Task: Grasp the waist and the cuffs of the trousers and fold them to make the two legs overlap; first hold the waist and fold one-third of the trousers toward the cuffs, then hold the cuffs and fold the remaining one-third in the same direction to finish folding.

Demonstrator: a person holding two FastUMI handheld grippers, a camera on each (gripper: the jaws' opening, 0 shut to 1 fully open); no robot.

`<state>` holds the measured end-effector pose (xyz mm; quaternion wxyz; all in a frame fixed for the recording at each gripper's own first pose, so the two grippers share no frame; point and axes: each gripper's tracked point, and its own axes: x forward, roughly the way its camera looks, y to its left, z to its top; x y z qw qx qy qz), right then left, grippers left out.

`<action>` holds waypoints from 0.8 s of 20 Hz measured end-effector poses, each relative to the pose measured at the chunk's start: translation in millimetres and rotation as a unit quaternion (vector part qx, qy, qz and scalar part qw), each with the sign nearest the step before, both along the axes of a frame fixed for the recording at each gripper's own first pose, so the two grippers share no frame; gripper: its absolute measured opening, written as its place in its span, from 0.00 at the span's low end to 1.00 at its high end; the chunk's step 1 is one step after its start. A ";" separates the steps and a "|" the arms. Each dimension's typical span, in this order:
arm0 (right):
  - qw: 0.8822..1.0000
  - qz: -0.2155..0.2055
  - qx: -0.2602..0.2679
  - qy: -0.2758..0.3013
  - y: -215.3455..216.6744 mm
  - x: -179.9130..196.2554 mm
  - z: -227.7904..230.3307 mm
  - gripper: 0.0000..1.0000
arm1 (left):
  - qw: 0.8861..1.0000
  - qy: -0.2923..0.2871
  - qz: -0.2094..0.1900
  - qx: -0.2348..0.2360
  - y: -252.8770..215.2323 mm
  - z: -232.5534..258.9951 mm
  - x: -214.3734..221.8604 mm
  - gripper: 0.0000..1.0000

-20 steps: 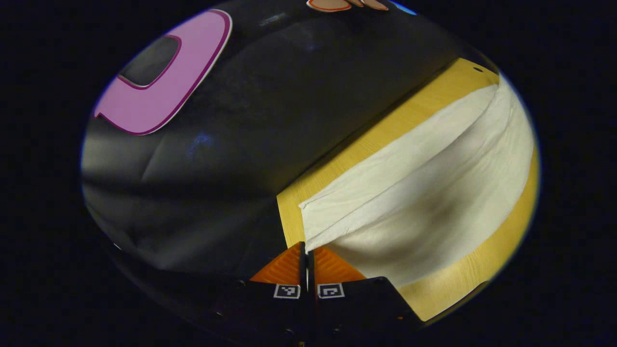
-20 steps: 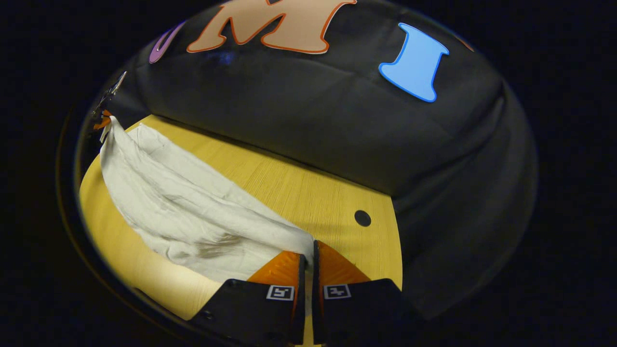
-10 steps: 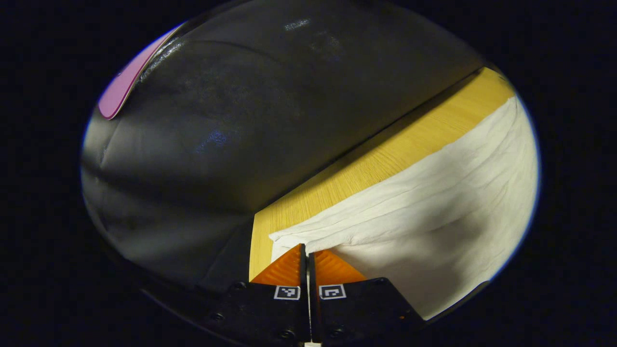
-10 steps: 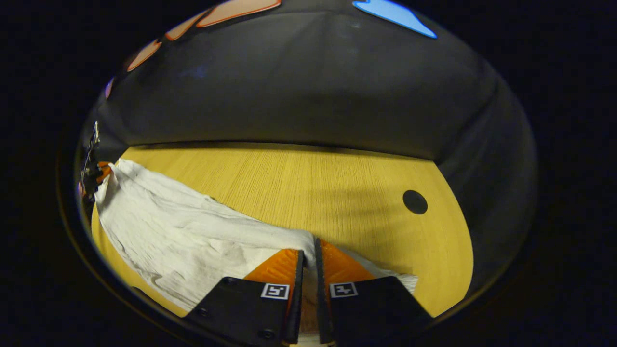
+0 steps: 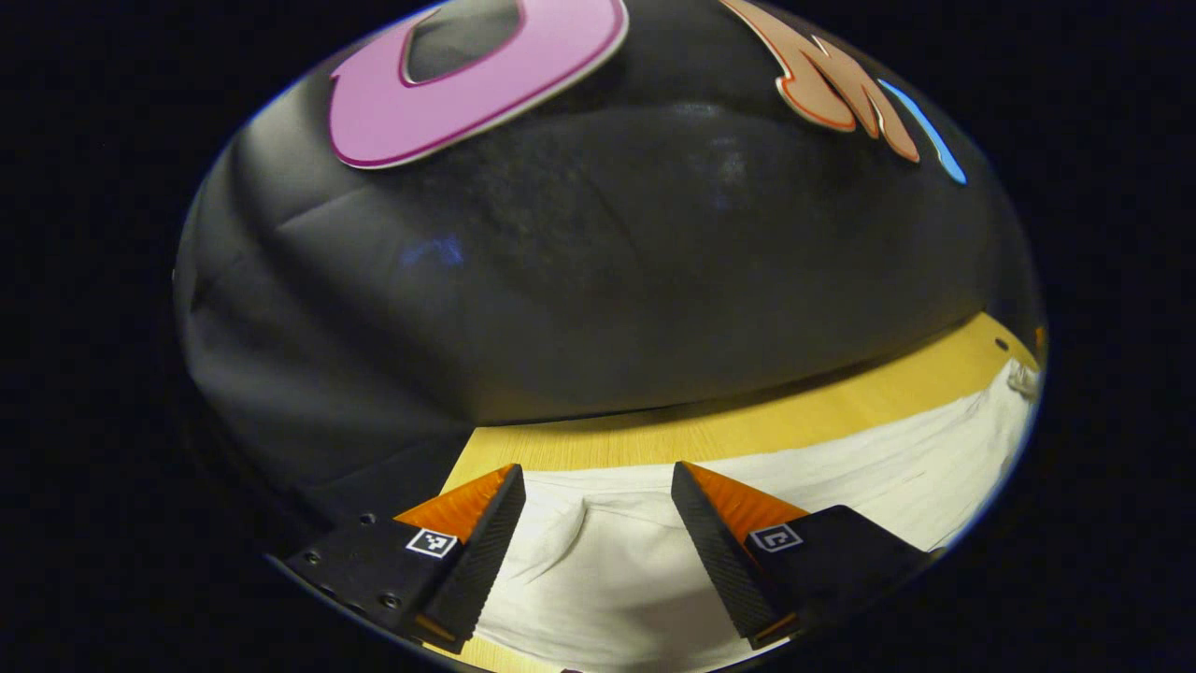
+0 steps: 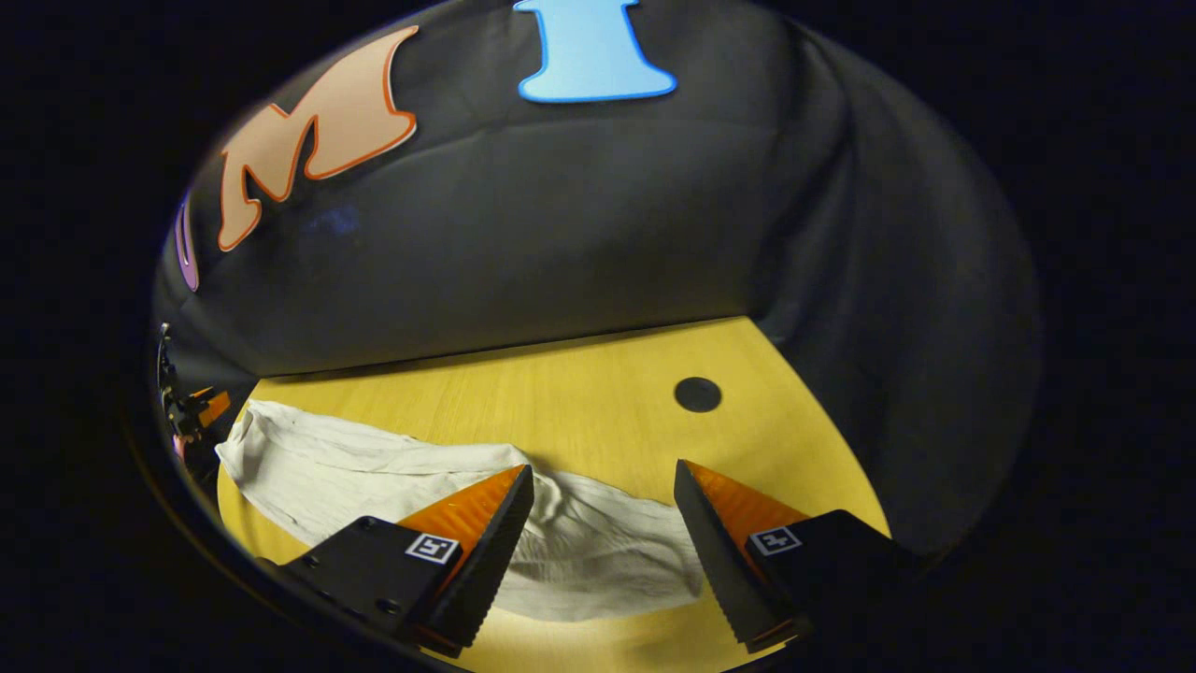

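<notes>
White trousers (image 5: 841,500) lie flat on the yellow wooden table (image 5: 747,425), stretching from under my fingers toward the right edge of the left gripper view. My left gripper (image 5: 598,491) is open just above one end of the cloth, holding nothing. In the right gripper view the trousers (image 6: 374,463) run from lower centre out to the left along the table (image 6: 579,402). My right gripper (image 6: 603,486) hangs open over the near end of the cloth, which shows between its fingers. The other gripper (image 6: 192,416) appears small at the far left, by the trousers' far end.
The black booth wall (image 6: 523,243) rises straight behind the table and wraps round its right side. A small dark round hole (image 6: 697,393) sits in the tabletop to the right of the trousers. Bare wood lies between the cloth and the wall.
Both grippers were shut on the ends of the trousers and have opened, letting the cloth go. The trousers now rest flat on the table, and both cameras have tilted up.
</notes>
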<state>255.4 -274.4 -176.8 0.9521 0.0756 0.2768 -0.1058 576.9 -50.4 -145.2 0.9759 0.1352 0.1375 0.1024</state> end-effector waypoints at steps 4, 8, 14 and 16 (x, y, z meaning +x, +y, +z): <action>0.999 -0.021 0.015 0.020 -22.2 -48.0 -15.4 0.93 | 0.999 -0.027 0.014 -0.017 1.8 5.5 -17.5 0.97; 0.995 -0.047 0.080 0.030 -26.5 -77.2 -48.6 0.93 | 0.999 -0.037 0.025 -0.021 21.5 -10.7 -6.8 0.96; 0.987 -0.047 0.148 0.037 -17.7 -77.0 -91.8 0.93 | 0.996 -0.038 0.062 -0.052 41.6 1.8 14.8 0.96; 0.983 -0.046 0.172 0.034 -12.2 -70.8 -100.7 0.95 | 0.995 -0.036 0.075 -0.049 42.0 6.4 20.4 0.97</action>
